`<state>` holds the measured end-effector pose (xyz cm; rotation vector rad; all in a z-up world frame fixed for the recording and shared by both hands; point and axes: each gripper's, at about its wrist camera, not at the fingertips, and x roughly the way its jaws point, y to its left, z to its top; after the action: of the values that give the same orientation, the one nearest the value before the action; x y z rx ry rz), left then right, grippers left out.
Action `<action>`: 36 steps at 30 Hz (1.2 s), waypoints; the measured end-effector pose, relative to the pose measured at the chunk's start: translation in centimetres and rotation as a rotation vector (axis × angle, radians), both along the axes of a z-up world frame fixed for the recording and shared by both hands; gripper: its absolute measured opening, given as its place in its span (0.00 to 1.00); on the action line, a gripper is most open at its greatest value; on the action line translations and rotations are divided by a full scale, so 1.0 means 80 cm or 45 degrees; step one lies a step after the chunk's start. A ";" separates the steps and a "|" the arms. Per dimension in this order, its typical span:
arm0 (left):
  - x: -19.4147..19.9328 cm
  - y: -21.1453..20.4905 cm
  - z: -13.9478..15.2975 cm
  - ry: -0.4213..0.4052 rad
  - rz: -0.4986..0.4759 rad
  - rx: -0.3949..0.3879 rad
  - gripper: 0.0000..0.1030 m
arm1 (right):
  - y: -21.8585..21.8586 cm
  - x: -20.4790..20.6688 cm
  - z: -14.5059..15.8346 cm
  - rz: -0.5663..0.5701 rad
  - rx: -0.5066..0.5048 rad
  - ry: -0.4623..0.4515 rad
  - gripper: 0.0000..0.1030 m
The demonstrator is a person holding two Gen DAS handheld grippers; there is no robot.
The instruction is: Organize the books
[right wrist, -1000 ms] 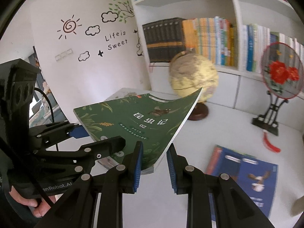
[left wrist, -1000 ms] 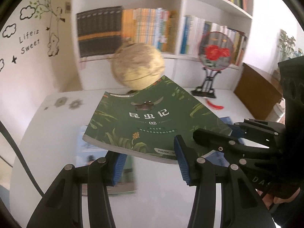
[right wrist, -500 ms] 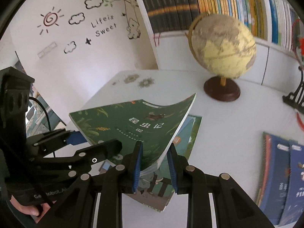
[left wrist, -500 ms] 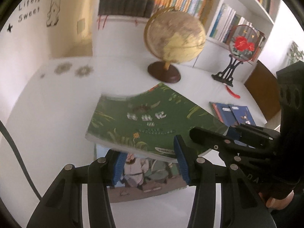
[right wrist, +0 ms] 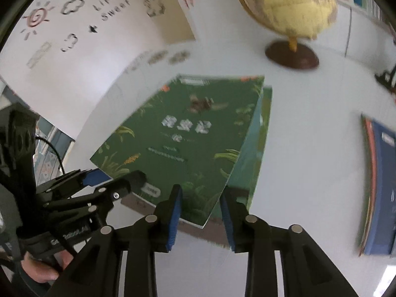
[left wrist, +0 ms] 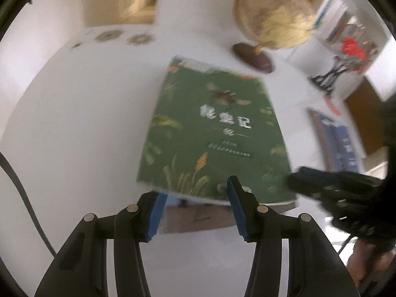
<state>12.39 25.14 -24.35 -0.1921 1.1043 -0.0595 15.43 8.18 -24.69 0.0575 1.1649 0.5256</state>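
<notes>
Green book comes to rest on the stack

Our right tool (right wrist: 200, 212) is opening around the green book's (right wrist: 183, 138) near corner; our left tool (left wrist: 195, 205) stands released at its near edge, atop another book (right wrist: 259, 148) on the desk (left wrist: 74, 123).

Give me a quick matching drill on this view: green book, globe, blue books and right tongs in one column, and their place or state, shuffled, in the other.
Things:
1. green book
2. globe
3. blue books
4. right tongs

Place or state:
A. lying at the right side of the table
B. opening, with a book corner between them
C. lying on top of another book
D. standing on a dark round base at the back

Pairs: 1-C, 2-D, 3-A, 4-B
</notes>
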 end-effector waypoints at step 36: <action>-0.066 -0.317 0.188 -0.329 -0.236 -0.109 0.64 | -0.298 -0.119 0.200 -0.444 -0.210 -0.373 0.47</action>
<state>7.15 -0.25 -9.30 -0.1534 0.8595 -0.2901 5.90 -15.66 -8.67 0.0392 0.8826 0.1221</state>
